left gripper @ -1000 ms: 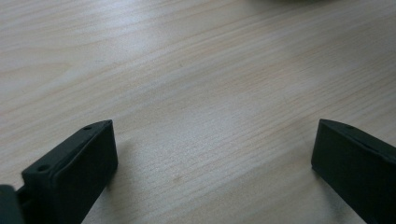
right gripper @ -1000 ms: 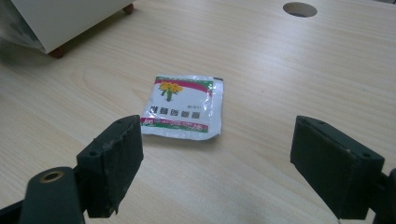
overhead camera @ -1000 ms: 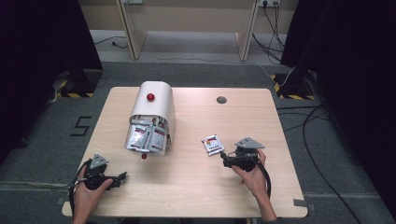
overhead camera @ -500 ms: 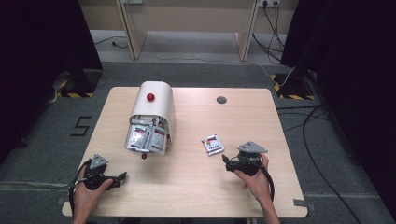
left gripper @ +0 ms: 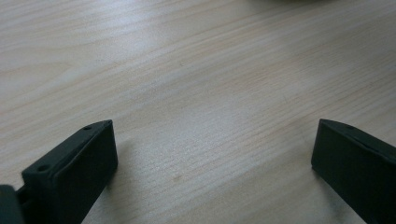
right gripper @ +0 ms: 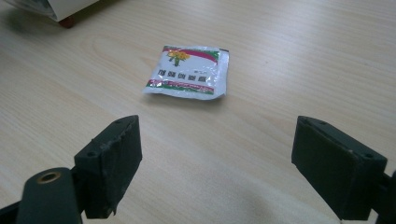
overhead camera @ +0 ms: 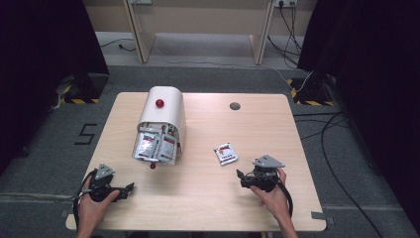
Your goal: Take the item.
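The right gripper (overhead camera: pixel 243 178), jaws spread and empty, has drawn back toward the table's (overhead camera: pixel 208 198) near edge, leaving the packet (overhead camera: pixel 226 153) flat just ahead; the left gripper (overhead camera: pixel 130 189) rests spread; beyond, the white box (overhead camera: pixel 163 111) holds more packets, so probably a release.

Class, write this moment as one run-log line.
left gripper: open, empty, on table | right gripper: open, empty | packet: flat, ahead of right gripper | dispenser: packets inside
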The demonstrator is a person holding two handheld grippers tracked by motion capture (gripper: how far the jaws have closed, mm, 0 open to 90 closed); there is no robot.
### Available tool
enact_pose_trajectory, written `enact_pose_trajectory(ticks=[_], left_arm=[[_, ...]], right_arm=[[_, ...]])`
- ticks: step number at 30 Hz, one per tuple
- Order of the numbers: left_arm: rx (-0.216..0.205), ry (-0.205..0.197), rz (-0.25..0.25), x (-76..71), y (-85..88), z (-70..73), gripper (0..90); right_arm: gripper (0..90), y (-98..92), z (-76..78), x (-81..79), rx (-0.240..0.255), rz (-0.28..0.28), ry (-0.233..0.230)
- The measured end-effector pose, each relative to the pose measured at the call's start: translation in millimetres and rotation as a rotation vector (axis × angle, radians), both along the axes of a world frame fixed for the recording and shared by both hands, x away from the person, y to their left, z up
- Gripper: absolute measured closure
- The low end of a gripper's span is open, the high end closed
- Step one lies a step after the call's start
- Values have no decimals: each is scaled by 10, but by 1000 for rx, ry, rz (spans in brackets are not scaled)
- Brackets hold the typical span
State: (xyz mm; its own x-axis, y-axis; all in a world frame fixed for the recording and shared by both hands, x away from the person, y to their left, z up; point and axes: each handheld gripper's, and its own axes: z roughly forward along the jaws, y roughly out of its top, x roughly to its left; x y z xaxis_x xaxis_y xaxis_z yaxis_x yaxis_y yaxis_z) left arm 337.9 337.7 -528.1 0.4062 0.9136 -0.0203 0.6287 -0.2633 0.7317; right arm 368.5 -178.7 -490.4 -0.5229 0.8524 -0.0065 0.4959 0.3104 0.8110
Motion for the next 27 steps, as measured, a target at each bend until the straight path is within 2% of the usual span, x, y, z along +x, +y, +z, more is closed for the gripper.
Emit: enact_pose_trajectory(ticks=[27], left_arm=[[2, 0, -1, -4, 3, 0, 0]], right_arm=[[169, -92, -96, -179, 4, 2, 17]])
